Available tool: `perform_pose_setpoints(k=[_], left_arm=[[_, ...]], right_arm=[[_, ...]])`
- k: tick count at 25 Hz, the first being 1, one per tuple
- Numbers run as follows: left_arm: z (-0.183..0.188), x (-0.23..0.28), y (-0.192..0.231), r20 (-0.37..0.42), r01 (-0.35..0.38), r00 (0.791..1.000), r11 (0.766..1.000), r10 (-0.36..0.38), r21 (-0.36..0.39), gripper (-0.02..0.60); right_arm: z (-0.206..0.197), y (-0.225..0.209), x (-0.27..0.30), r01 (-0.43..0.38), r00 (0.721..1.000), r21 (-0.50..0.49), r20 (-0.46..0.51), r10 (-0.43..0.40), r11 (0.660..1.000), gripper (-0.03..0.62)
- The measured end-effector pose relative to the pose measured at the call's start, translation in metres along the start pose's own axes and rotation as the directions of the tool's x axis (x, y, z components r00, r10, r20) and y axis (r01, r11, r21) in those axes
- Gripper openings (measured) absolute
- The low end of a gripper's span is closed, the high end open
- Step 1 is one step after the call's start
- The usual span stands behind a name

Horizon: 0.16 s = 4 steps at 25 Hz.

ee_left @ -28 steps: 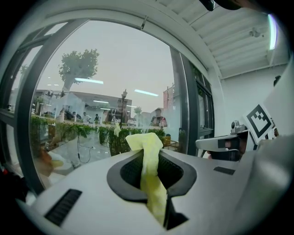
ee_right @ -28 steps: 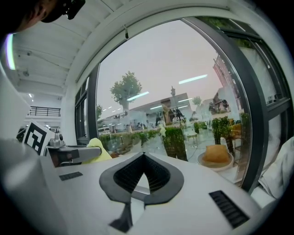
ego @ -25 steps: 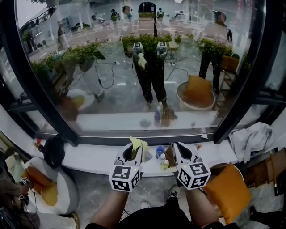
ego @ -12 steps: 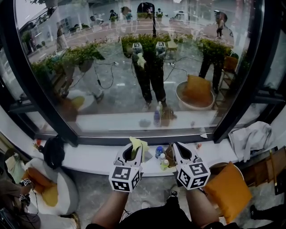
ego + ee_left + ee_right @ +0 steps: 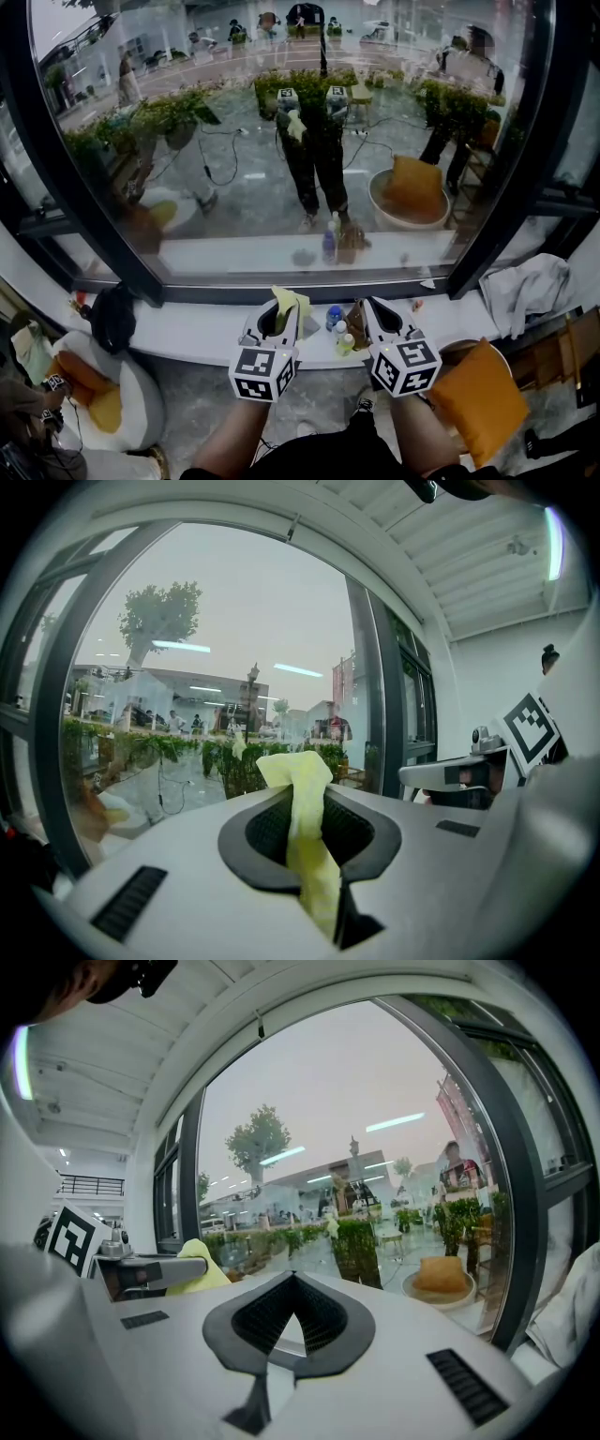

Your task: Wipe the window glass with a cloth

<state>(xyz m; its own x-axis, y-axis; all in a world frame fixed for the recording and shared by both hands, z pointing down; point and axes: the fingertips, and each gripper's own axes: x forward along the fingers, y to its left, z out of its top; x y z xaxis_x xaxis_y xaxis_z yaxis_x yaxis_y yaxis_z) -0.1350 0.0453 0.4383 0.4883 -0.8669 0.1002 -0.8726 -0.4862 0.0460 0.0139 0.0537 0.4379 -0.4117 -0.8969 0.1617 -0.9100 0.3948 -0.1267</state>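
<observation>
The big window glass [image 5: 234, 122] fills the head view above a white sill [image 5: 197, 330]. My left gripper [image 5: 282, 321] is held low before the sill, shut on a yellow cloth [image 5: 290, 302] that sticks up from its jaws. In the left gripper view the cloth [image 5: 305, 836] is clamped between the closed jaws, with the glass [image 5: 187, 667] ahead. My right gripper [image 5: 369, 322] is beside it, shut with nothing in it. The right gripper view shows its jaws [image 5: 292, 1283] meeting at the tip, and the cloth [image 5: 202, 1262] off to the left.
Small bottles [image 5: 335, 318] stand on the sill between the grippers. A white cloth heap [image 5: 530, 286] lies at the right, an orange cushion [image 5: 474, 398] below it. A black object [image 5: 114, 316] sits on the sill's left end. Dark window frames [image 5: 89, 197] flank the pane.
Both grippers hold still. Only the people seen beyond the glass at the upper right have shifted.
</observation>
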Motion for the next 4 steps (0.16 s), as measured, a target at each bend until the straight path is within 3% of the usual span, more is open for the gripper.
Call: perform_pose_setpoints(k=[4], left_arm=[[0.0015, 0.0010, 0.0037, 0.000, 0.000, 1.000, 1.000, 0.000, 0.004, 0.051]], right_arm=[[0.0010, 0.0017, 0.0035, 0.001, 1.000, 0.000, -0.002, -0.001, 1.000, 0.026]])
